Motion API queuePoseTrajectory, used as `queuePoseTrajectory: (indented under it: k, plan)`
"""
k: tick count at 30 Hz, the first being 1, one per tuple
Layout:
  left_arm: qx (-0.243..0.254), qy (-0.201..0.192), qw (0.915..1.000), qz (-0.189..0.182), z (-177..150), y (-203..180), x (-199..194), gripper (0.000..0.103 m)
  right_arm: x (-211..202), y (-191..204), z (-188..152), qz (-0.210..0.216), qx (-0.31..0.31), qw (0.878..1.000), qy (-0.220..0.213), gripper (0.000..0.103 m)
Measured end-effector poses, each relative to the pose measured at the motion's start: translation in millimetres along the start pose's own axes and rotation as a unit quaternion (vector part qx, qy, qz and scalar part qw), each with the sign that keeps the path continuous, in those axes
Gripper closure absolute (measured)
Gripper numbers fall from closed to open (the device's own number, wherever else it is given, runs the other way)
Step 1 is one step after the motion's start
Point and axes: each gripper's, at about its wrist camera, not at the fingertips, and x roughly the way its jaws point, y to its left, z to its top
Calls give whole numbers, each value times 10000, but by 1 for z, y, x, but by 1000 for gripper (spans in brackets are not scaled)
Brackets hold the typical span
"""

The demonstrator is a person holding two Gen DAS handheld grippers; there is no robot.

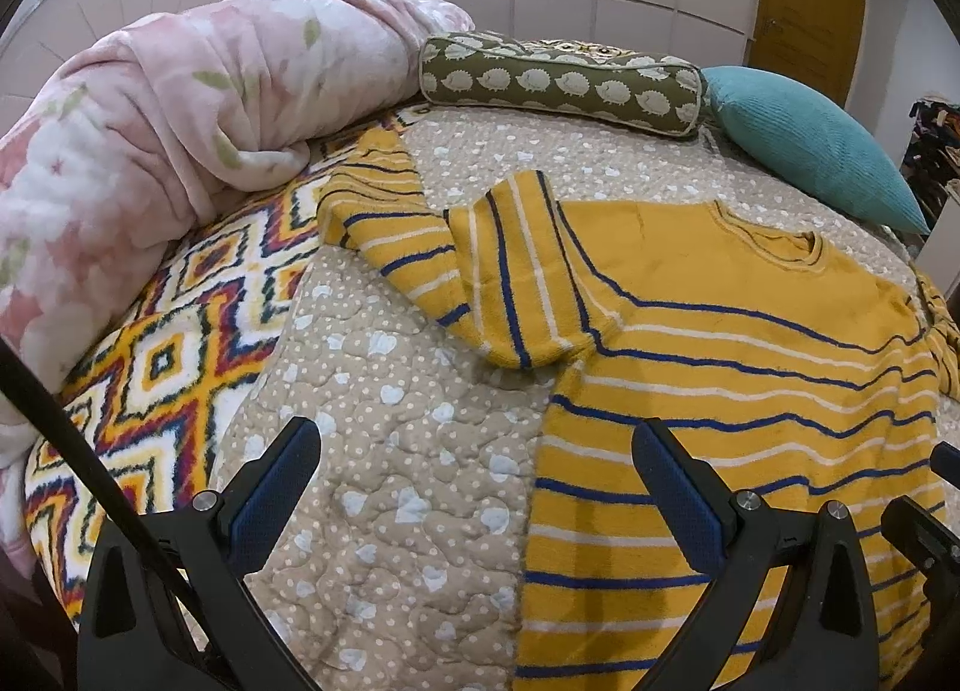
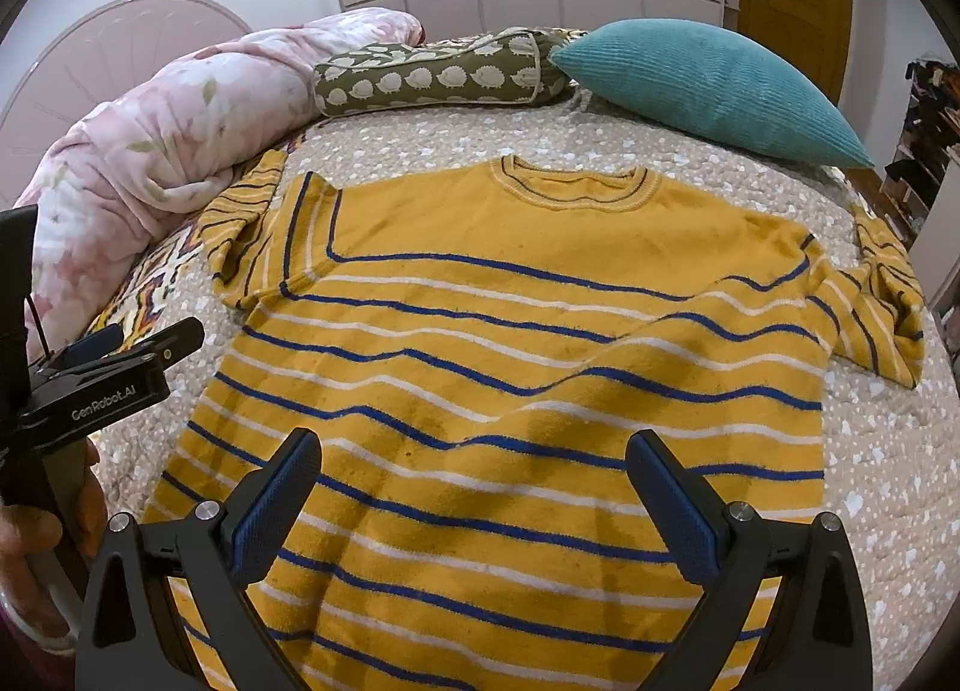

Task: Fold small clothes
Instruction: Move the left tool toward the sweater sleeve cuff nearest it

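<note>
A yellow sweater (image 2: 510, 343) with blue and white stripes lies flat on the bed, collar (image 2: 573, 184) at the far end. Its left sleeve (image 1: 420, 247) is bent and reaches onto a patterned rug; its right sleeve (image 2: 882, 307) is crumpled at the right edge. My left gripper (image 1: 474, 463) is open above the sweater's (image 1: 720, 391) lower left edge and the beige quilt, holding nothing. My right gripper (image 2: 474, 463) hovers open over the lower middle of the sweater, empty. The left gripper's body (image 2: 114, 367) shows at the left of the right wrist view, held by a hand (image 2: 36, 535).
The beige quilt (image 1: 384, 451) with white hearts covers the bed. A pink floral blanket (image 1: 156, 108) is rolled along the left. A green hedgehog bolster (image 1: 558, 81) and a teal cushion (image 2: 708, 84) sit at the far end. A zigzag rug (image 1: 162, 355) lies left. Wardrobes and a door stand behind.
</note>
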Motion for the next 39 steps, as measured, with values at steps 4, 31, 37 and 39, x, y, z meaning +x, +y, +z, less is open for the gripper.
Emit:
queuePoseTrajectory:
  k: [4,31,37,39]
  plan:
    - [-80,26,9999,66,3,8,3,0,2,2,-2,19,-50,10000,-4,0]
    - [-394,243,9987,197,34,31,25,0,6,-2,-1,129,-91,9999,41,0]
    - [-417,250,9986,223,43,30,30,0,6,-6,0,83,-35,9999,131,0]
    - [-376,281,9985,275,45,30,32,0,3,-6,0,97,-44,9999,127,0]
